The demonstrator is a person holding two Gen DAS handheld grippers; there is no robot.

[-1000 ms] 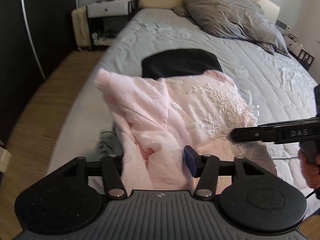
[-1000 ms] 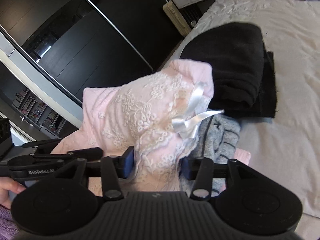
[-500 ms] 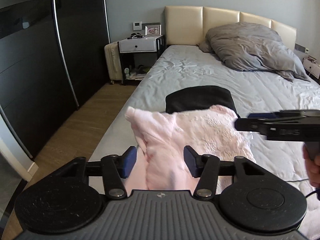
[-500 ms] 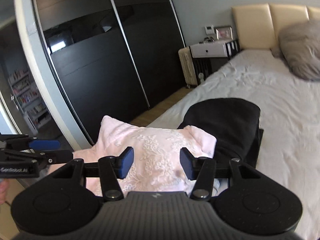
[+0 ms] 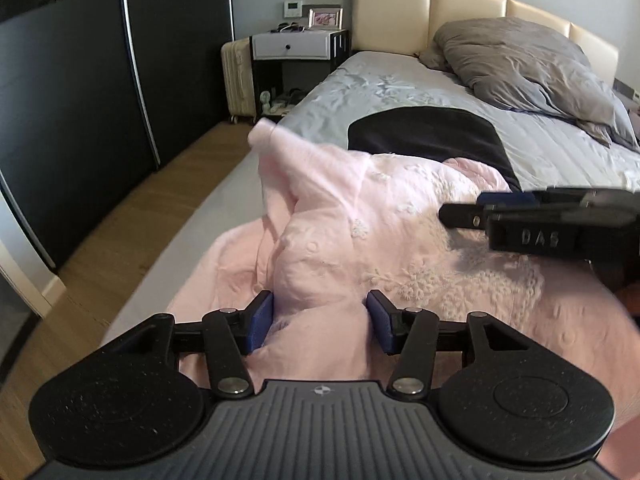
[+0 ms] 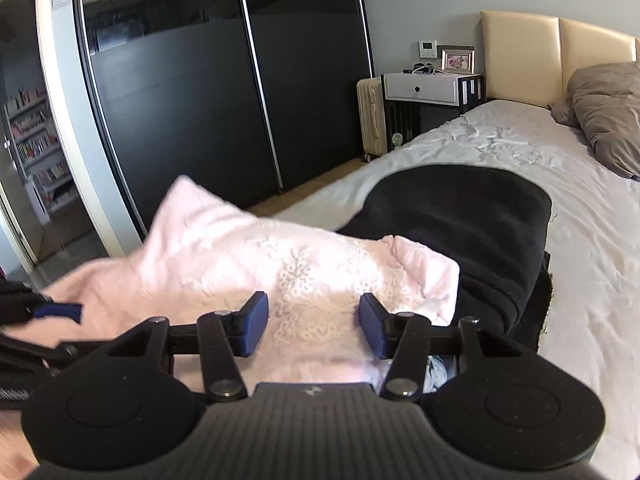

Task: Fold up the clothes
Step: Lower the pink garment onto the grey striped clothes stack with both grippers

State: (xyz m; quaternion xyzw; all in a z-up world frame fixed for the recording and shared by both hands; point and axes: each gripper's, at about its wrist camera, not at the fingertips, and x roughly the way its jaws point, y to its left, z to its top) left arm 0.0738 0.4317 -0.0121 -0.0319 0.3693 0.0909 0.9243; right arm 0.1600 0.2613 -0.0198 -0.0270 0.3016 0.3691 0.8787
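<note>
Dark sliding wardrobe doors point(image 5: 80, 100) fill the left of the room, with a strip of wooden floor point(image 5: 132, 208) running beside them. Further right stand a cream suitcase point(image 5: 237, 76) and a white-fronted nightstand point(image 5: 294, 46) carrying a small picture frame point(image 5: 325, 17). Right of that begins the bed point(image 5: 400, 88), with its padded cream headboard point(image 5: 460, 4) and a grey pillow point(image 5: 528, 64) at the far end.

On the bed's near end lies the pink garment point(image 5: 360, 232), soft and embroidered with white lace flowers. One corner of it sticks up toward the wardrobe side. Just behind it, touching its far edge, rests a folded black garment point(image 5: 420, 136).

From the left wrist view, the left gripper point(image 5: 320, 316) has its blue pads about half apart, with a bunched fold of the pink cloth bulging up between them; the cloth fills the gap and meets both pads, so it looks held. The right gripper point(image 5: 476, 210) comes in from the right edge, lying over the lace part of the same garment.

From the right wrist view, the right gripper's point(image 6: 314, 320) pads are likewise half apart, with lace-covered pink cloth between them. Whether they press on it I cannot tell. The black garment point(image 6: 460, 216) sits to its right and beyond.
</note>
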